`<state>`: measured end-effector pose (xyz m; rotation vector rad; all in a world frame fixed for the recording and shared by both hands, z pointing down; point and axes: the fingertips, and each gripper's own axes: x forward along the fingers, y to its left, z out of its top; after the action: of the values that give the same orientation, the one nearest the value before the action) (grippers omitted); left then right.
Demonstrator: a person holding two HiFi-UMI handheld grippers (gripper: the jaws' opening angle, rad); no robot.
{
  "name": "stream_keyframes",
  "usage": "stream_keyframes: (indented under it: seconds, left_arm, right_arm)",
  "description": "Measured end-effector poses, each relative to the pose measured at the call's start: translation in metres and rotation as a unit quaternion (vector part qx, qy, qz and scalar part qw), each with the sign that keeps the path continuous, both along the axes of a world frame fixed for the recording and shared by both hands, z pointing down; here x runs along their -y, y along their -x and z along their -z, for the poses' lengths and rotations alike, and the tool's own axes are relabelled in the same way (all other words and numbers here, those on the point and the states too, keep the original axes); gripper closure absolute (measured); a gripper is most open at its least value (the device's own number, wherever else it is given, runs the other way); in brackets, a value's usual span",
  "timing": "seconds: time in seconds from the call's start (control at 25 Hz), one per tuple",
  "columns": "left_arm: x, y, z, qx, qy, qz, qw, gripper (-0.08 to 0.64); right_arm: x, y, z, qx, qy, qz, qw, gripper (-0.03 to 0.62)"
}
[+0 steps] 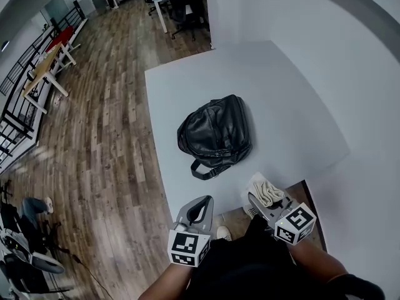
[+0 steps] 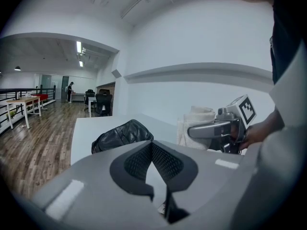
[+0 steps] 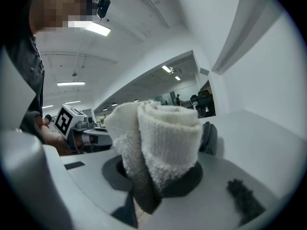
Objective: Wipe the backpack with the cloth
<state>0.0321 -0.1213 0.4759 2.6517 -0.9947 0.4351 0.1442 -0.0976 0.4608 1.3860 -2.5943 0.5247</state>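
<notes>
A black leather backpack [image 1: 215, 136] lies on its side in the middle of the white table [image 1: 281, 86]. My right gripper [image 1: 260, 197] hovers at the table's near edge, shut on a rolled white cloth [image 1: 266, 190] that sticks out past its tips. In the right gripper view the cloth [image 3: 158, 138] fills the centre and the backpack [image 3: 209, 138] peeks out behind it. My left gripper [image 1: 204, 202] is beside it, near the same edge, shut and holding nothing. From the left gripper view the backpack [image 2: 122, 134] lies ahead of the gripper [image 2: 151, 145], with the cloth [image 2: 195, 123] at the right.
Wooden floor [image 1: 106, 136] runs along the table's left side. White walls [image 1: 350, 61] close in the far and right sides. Office chairs [image 1: 187, 2] and desks [image 1: 50, 64] stand far off. The person's shoes [image 1: 222, 232] show below the table's near edge.
</notes>
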Motion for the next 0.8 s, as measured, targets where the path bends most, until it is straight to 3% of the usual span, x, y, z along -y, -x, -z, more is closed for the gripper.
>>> stream_keyframes:
  seconds: [0.8]
  left_arm:
    - [0.057,-0.057,-0.001,0.011,0.005,0.067,0.9977,0.554]
  right_arm:
    - [0.079,-0.066,-0.016,-0.008,0.013,0.059,0.998,0.503]
